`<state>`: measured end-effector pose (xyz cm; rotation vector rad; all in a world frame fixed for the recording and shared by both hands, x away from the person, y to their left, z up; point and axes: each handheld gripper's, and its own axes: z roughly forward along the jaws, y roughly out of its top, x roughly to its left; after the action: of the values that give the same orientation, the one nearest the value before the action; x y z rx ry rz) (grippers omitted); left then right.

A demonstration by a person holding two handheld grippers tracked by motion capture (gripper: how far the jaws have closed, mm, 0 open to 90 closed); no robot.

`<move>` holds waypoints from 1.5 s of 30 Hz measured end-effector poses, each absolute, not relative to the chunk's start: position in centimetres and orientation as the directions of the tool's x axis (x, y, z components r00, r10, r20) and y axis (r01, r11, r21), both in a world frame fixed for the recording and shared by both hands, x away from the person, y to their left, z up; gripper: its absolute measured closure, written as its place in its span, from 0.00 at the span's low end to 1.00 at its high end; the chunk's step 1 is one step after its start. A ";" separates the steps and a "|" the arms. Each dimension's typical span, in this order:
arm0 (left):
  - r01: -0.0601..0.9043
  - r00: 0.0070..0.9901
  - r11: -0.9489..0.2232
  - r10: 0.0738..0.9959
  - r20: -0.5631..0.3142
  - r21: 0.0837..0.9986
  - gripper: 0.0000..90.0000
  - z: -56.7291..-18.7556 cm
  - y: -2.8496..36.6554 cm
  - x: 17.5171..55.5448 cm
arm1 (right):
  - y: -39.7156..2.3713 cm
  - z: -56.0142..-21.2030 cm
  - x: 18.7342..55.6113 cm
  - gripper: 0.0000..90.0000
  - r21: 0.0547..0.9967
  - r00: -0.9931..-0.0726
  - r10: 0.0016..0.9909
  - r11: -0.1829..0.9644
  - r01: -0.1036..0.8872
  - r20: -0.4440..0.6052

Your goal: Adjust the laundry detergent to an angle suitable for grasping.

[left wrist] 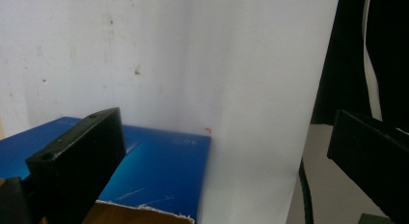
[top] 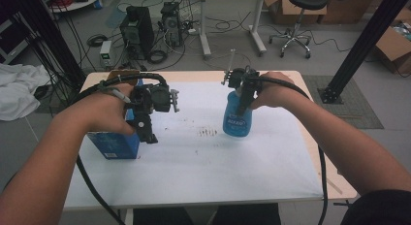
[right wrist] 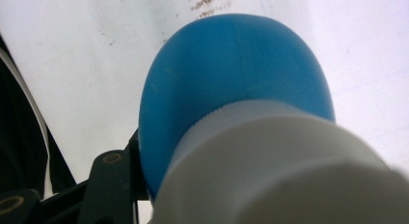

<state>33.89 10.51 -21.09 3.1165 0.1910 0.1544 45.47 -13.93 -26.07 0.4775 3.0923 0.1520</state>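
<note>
High view: right claw clenched on the neck of the blue spray bottle, which stands on the bench; left claw hovers over the blue box, left of the bottle. Left gripper view: jaws released above the box. Right gripper view: bottle and white cap gripped. Judgement: bottle secured, spraying yet to begin.

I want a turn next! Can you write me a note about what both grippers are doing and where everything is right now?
Right gripper: shut on the blue plastic spray bottle, gripping near its white screw collar; the bottle stands upright on the white table cover.
Left gripper: open, hovering at the blue cardboard box by the table's left edge, holding nothing.
Done: bottle gripped.
Left: likely spraying and wiping the dark specks between box and bottle; the box is not yet gripped.
</note>
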 end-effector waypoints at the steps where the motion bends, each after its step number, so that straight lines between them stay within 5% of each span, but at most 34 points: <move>1: 0.121 0.988 -0.992 0.123 0.098 0.021 0.00 -21.1 10.5 33.9 | -13.9 -26.1 45.5 0.45 0.097 -0.953 0.301 0.949 0.301 0.006; 10: 0.097 0.990 -0.995 0.099 0.096 0.024 0.00 -21.5 9.9 33.9 | -14.7 -27.0 44.0 0.45 0.119 -0.903 0.430 0.896 0.428 0.007; 45: 0.093 0.992 -0.996 0.094 0.087 0.010 0.00 -22.3 10.0 33.9 | -13.1 -30.3 42.7 0.45 0.139 -0.908 0.418 0.900 0.412 -0.016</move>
<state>33.85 10.03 -22.26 3.1295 0.1466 0.1376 42.68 -13.13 -30.27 0.6600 3.0184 0.2051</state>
